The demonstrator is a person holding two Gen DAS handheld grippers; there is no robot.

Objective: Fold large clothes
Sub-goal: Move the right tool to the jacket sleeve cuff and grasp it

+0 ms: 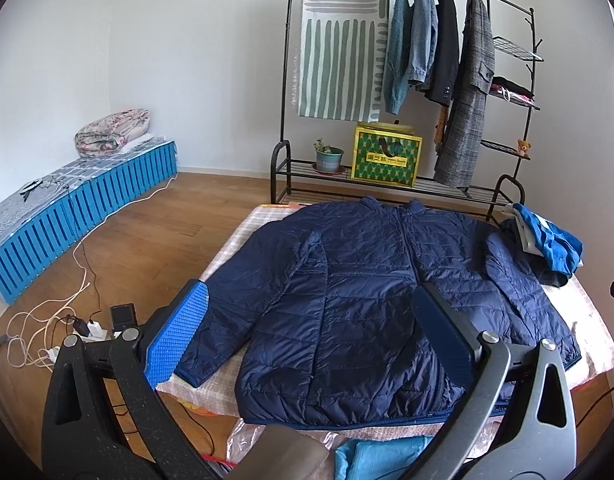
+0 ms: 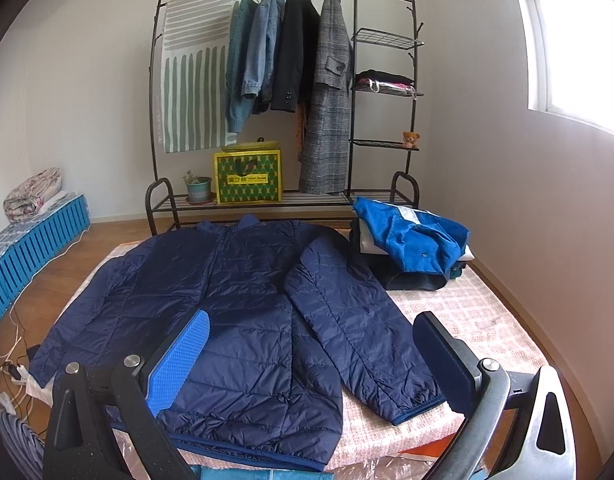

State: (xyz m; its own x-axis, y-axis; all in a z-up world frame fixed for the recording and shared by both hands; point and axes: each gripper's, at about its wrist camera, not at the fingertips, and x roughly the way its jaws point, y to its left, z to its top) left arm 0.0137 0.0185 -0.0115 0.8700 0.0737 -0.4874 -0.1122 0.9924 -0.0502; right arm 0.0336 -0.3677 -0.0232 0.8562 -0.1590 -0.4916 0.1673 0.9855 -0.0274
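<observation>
- The left gripper [image 1: 307, 344] and right gripper [image 2: 311, 360] are nearest the lens, both spread wide and holding nothing, above the navy puffer jacket [image 1: 347, 300].
- The jacket lies flat, front up, on the pale mat [image 2: 467, 320], sleeves at about 4 and 8 o'clock.
- Slick quilted fabric could slip from the pads or spring back unfolded.
- A sleeve folded inward could snag the clothes pile [image 2: 411, 248] at 1 o'clock.
- The yellow-green bag [image 2: 247, 178] carries print too small to read.
</observation>
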